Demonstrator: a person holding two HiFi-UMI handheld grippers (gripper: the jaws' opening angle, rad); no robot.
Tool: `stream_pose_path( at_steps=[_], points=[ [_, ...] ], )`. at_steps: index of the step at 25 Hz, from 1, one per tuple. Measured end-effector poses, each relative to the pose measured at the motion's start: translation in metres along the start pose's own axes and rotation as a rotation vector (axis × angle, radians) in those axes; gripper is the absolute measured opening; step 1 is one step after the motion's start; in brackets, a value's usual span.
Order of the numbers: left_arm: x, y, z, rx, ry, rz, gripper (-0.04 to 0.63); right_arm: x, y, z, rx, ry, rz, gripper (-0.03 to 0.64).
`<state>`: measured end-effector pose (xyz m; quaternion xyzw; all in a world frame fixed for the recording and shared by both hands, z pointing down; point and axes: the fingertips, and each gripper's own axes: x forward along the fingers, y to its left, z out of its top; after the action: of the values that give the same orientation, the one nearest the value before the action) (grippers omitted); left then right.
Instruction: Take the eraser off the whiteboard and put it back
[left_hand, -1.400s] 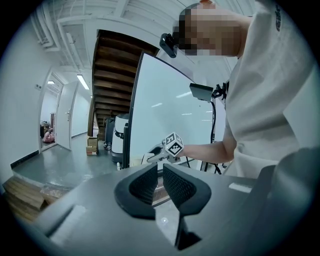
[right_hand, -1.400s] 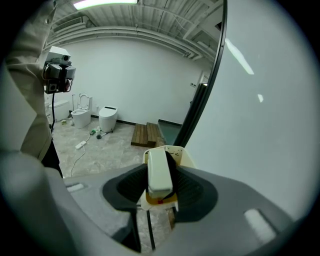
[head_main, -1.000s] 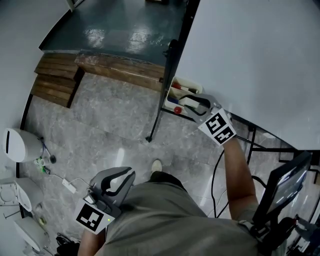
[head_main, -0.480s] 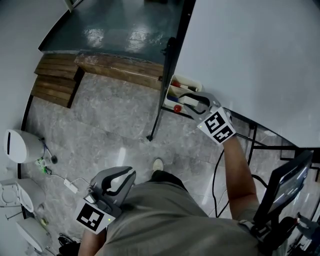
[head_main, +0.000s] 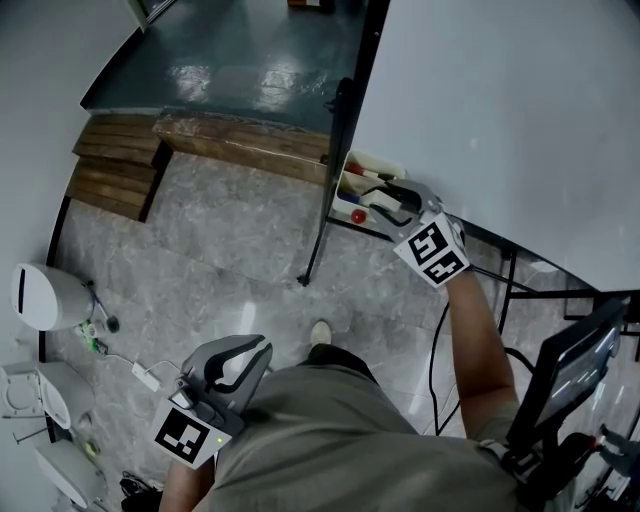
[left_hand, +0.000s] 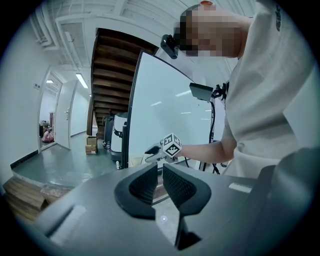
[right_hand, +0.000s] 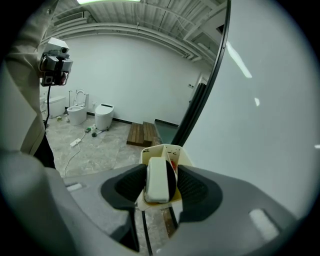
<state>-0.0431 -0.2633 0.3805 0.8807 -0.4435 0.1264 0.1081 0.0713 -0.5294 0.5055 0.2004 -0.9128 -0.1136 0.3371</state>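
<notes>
As the right gripper's jaws were opening around the eraser — already down in the tray under the whiteboard — I judged a straight, unhurried pull-back best; the left gripper hung near, jaws almost together.

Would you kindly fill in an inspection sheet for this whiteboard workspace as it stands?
Surface: whiteboard, white, no writing seen.
Job's things: eraser on edge at the cream tray.
Clutter: markers and a red item in the tray.
Grippers: right gripper jaws opening, eraser between them; left gripper jaws close together, nothing between.
Cables: white power strip with its lead on the floor; black cable below the board.
Surroundings: grey stone floor, wooden planks, white fixtures.
</notes>
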Motion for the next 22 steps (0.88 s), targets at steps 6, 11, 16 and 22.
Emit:
stream_pose_path(
  at_steps=[6,11,16,22],
  points=[
    [-0.01,-0.001,-0.001,0.006,-0.02,0.002,0.035,-0.01,0.001,0.014,-0.005,-0.029,-0.039,0.19],
    [-0.028,-0.005,0.0,0.02,-0.039,-0.022,0.035,-0.029,0.012,0.036,-0.002,-0.053,-0.081,0.19],
    [-0.052,-0.007,-0.004,0.038,-0.07,-0.06,0.035,-0.051,0.036,0.055,0.021,-0.075,-0.138,0.19],
    [-0.089,-0.016,-0.013,0.052,-0.093,-0.117,0.035,-0.08,0.086,0.075,0.03,-0.055,-0.208,0.19]
  ],
)
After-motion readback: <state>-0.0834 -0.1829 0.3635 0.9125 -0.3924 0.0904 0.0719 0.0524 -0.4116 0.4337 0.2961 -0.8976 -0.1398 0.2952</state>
